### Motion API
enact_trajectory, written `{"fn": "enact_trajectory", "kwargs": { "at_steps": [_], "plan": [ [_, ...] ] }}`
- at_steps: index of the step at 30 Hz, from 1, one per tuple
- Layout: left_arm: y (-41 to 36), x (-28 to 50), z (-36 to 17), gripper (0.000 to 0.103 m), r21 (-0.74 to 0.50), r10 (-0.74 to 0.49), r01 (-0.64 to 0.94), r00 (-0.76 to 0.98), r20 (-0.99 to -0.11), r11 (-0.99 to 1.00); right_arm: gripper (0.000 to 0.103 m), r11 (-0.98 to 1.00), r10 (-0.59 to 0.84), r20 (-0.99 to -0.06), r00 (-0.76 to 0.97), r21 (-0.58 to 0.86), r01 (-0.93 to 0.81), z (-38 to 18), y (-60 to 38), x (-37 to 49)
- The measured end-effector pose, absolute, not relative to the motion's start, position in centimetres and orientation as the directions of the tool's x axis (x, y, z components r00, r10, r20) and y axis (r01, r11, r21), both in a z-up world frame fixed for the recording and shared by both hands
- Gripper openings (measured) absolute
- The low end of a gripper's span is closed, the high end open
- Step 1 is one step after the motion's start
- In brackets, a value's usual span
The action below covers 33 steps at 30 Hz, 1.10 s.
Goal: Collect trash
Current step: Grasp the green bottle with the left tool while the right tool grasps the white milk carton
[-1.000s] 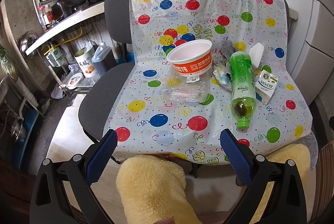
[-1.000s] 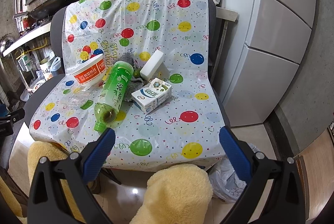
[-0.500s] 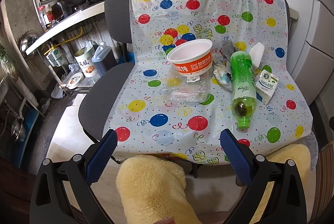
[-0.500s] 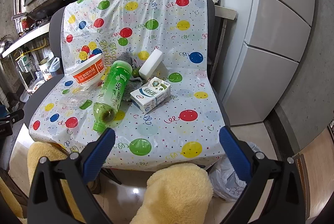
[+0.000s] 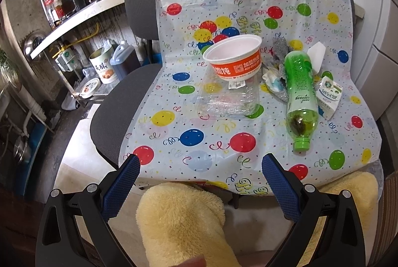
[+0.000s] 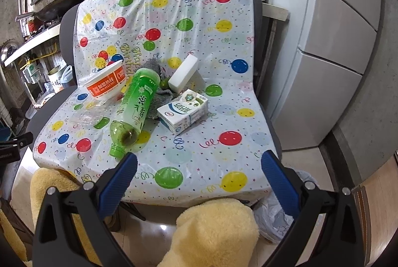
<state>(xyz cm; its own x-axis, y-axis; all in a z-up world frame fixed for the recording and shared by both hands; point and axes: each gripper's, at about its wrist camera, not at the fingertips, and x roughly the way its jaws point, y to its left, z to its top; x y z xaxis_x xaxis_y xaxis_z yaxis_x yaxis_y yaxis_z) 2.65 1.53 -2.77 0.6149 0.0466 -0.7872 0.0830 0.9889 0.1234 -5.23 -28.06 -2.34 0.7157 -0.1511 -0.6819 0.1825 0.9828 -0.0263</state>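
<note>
Trash lies on a chair covered by a balloon-print plastic sheet [image 5: 223, 137]. An orange and white paper bowl [image 5: 235, 60] rests on a clear plastic container [image 5: 226, 100]. A green bottle [image 5: 299, 90] lies on its side, cap toward me; it also shows in the right wrist view [image 6: 135, 108]. A small milk carton [image 6: 182, 111], a white sponge block [image 6: 183, 75] and grey crumpled cloth [image 6: 153, 65] lie beside it. My left gripper [image 5: 200, 165] is open and empty before the seat's front edge. My right gripper [image 6: 199, 162] is open and empty, likewise.
A white plastic bag [image 6: 278, 212] sits on the floor at the chair's right. Yellow fluffy slippers [image 5: 181, 222] are below both grippers. A fridge [image 6: 335, 55] stands right. A kitchen counter with cans and jugs [image 5: 104, 65] is at left.
</note>
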Motion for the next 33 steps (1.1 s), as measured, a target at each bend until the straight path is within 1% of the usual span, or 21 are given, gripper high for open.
{"fn": "enact_trajectory", "kwargs": {
  "at_steps": [2,7,10,13,15,18,22,27,29,31,33],
  "plan": [
    [1.5,3.2,-3.3,0.096,0.115,0.038,0.088,0.607,-0.794,0.989,0.097,0.985,-0.146,-0.679,0.719,-0.029,0.172,-2.7,-27.9,-4.6],
    [0.9,4.6,-4.6,0.096,0.072,-0.026,0.139,0.6,-0.799,0.988,0.097,0.985,-0.132,-0.678,0.723,-0.008,0.172,-3.6,-28.3,-2.7],
    [-0.1,5.5,-5.3,0.096,0.079,-0.032,0.159,0.598,-0.801,0.984,0.097,0.985,-0.126,-0.647,0.752,0.007,0.171,-4.2,-29.0,-1.6],
    [-0.9,6.6,-6.2,0.096,0.03,-0.095,0.2,0.583,-0.807,0.979,0.097,0.985,-0.106,-0.671,0.734,0.032,0.171,-5.1,-30.0,-0.1],
    [-1.7,7.4,-6.8,0.096,0.02,-0.103,0.204,0.576,-0.811,0.979,0.097,0.983,-0.108,-0.679,0.726,0.035,0.179,-5.6,-30.5,0.7],
    [-3.9,8.7,-7.4,0.096,0.046,-0.094,0.232,0.56,-0.823,0.972,0.097,0.982,-0.119,-0.682,0.722,0.025,0.185,-6.4,-31.4,1.9],
    [-7.6,9.7,-7.6,0.096,-0.002,-0.165,0.295,0.527,-0.834,0.955,0.097,0.978,-0.136,-0.68,0.72,0.024,0.208,-7.2,-33.0,3.6],
    [-11.8,11.4,-7.9,0.096,-0.063,-0.233,0.327,0.513,-0.826,0.943,0.097,0.97,-0.17,-0.679,0.715,0.013,0.242,-8.2,-34.9,5.4],
    [-13.2,12.3,-8.3,0.095,-0.072,-0.237,0.319,0.517,-0.823,0.945,0.097,0.967,-0.173,-0.687,0.706,0.018,0.253,-8.8,-35.7,6.0],
    [-14.3,13.1,-8.7,0.092,-0.05,-0.214,0.305,0.532,-0.819,0.951,0.097,0.965,-0.169,-0.692,0.702,0.027,0.259,-9.3,-36.2,6.3],
    [-15.4,13.9,-9.2,0.092,-0.038,-0.213,0.321,0.531,-0.82,0.946,0.097,0.965,-0.16,-0.697,0.7,0.039,0.259,-9.7,-36.8,6.5]
  ]
}}
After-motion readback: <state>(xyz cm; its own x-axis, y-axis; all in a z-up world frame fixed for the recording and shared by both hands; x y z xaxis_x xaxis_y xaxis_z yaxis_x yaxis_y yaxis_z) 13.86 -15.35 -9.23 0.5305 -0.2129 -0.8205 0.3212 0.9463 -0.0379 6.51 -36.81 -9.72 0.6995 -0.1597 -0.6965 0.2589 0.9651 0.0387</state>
